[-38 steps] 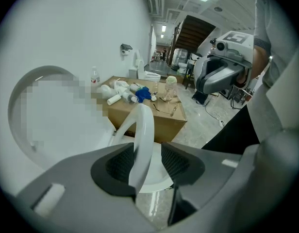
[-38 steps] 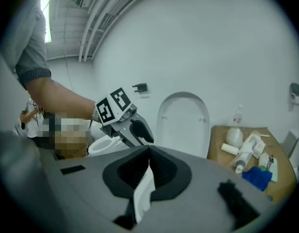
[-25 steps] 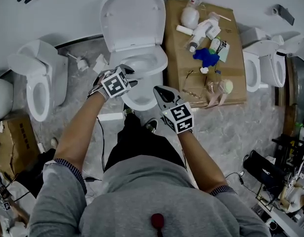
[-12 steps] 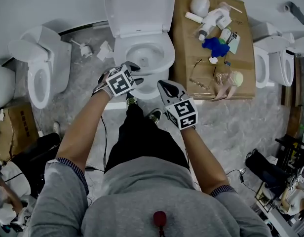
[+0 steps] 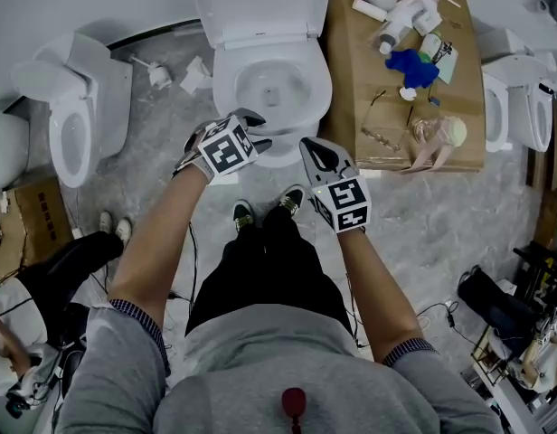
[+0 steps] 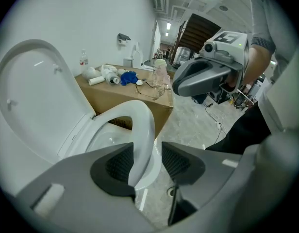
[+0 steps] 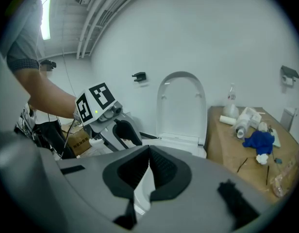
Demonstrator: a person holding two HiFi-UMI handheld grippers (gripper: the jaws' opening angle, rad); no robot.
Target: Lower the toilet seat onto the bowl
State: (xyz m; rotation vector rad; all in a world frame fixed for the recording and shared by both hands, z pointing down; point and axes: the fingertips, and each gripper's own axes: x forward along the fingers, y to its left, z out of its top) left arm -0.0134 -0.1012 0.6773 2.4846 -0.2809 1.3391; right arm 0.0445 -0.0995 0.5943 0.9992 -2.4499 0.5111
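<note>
1. While the left gripper [image 6: 142, 161] straddles the front edge of the toilet seat [image 6: 142, 125], its jaws stand apart. One pad looks to touch the ring, and floor shows past the other. The right gripper [image 7: 149, 159] hangs just off the bowl's front, its jaws pressed together on nothing.
2. The seat lies low over the bowl [image 5: 260, 89]; I cannot tell whether it rests fully.
3. The seat is probably a stiff, smooth, light plastic ring on rear hinges. It could slip and slam, so it is best held at the front edge, farthest from the hinge.
4. Behind it, the lid [image 5: 260, 3] stands upright against the wall, with a cardboard box [image 5: 351, 80] alongside.
5. Compared with a second ago, the toilet sits higher and further right in the head view. The left gripper has gone from the bowl's side to its front corner.
</note>
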